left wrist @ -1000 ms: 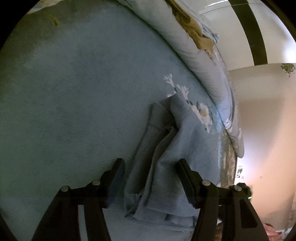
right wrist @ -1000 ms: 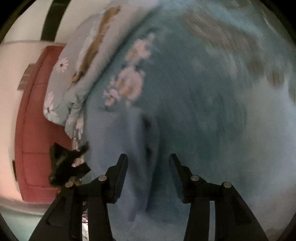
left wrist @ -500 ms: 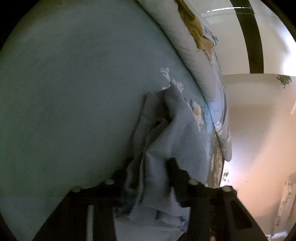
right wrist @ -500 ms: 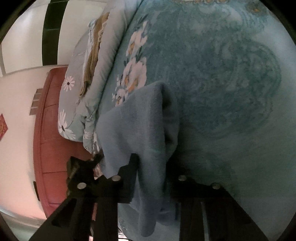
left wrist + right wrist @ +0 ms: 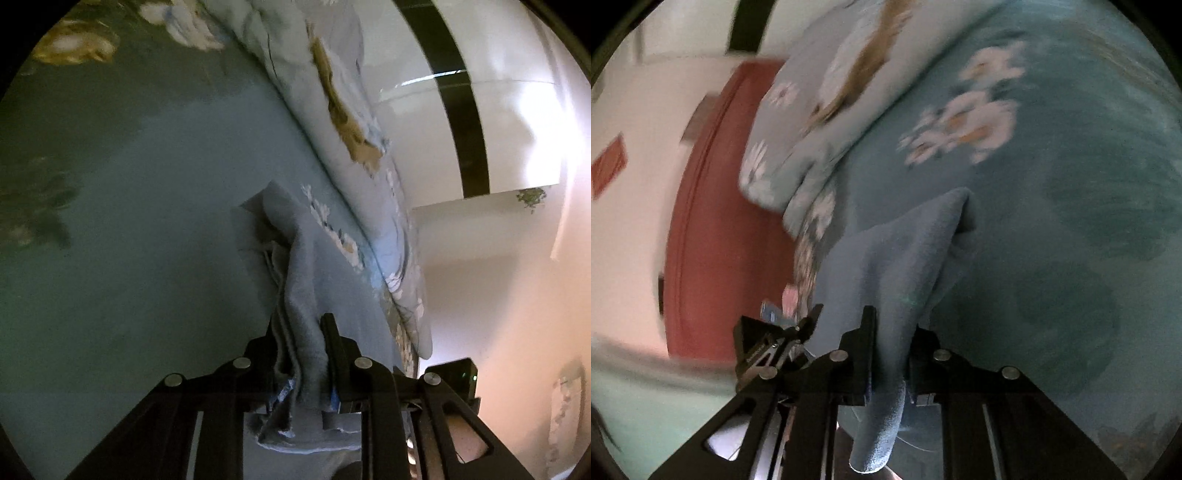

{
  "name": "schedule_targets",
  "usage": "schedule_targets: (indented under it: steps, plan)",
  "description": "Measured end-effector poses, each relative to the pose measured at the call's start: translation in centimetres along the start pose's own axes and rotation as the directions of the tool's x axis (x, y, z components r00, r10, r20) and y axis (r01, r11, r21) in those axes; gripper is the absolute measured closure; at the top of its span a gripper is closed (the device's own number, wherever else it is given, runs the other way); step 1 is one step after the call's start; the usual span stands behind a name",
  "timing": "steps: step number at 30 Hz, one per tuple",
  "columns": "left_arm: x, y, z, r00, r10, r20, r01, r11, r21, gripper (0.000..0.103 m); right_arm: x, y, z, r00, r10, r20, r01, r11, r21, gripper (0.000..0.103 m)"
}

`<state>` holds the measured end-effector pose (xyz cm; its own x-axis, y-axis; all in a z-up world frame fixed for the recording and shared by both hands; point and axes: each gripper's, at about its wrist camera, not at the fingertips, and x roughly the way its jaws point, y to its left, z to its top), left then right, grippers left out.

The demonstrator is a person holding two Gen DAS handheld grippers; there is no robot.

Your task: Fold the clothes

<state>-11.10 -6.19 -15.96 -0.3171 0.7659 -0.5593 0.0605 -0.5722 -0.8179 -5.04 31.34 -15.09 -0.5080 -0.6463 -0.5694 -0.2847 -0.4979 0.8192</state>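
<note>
A soft grey-blue garment (image 5: 295, 280) is bunched into folds and lifted off a teal flowered bedspread (image 5: 155, 206). My left gripper (image 5: 301, 332) is shut on several layers of its near edge, which hang out below the jaws. In the right wrist view the same garment (image 5: 905, 258) drapes away from my right gripper (image 5: 892, 325), which is shut on another part of it, with a rolled end sticking out toward the camera. The far end of the cloth still touches the bed.
A folded flowered quilt (image 5: 332, 110) lies along the bed's far side, seen too as the quilt (image 5: 842, 85). A red headboard (image 5: 713, 229) stands at the left. The other gripper's black body (image 5: 768, 339) shows beside the cloth. White walls with a dark stripe (image 5: 454, 96) lie beyond.
Both grippers went from open around the garment to shut on it. The cloth has been raised off the bedspread and pulled into a narrower bunch.
</note>
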Motion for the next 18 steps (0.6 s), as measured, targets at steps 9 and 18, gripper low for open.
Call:
schedule_targets:
  steps: [9,18]
  plan:
    - [0.7,7.3,-2.9,0.992,0.093,-0.081,-0.104,0.983,-0.151,0.075,3.8,-3.6,-3.2,0.993,-0.080,-0.090,0.087,0.993,0.080,0.089]
    - [0.7,5.9,-2.3,0.983,0.153,-0.102,-0.161,0.984,-0.076,0.073,3.6,-4.4,-3.5,0.985,-0.151,-0.086,0.159,0.982,0.099,0.086]
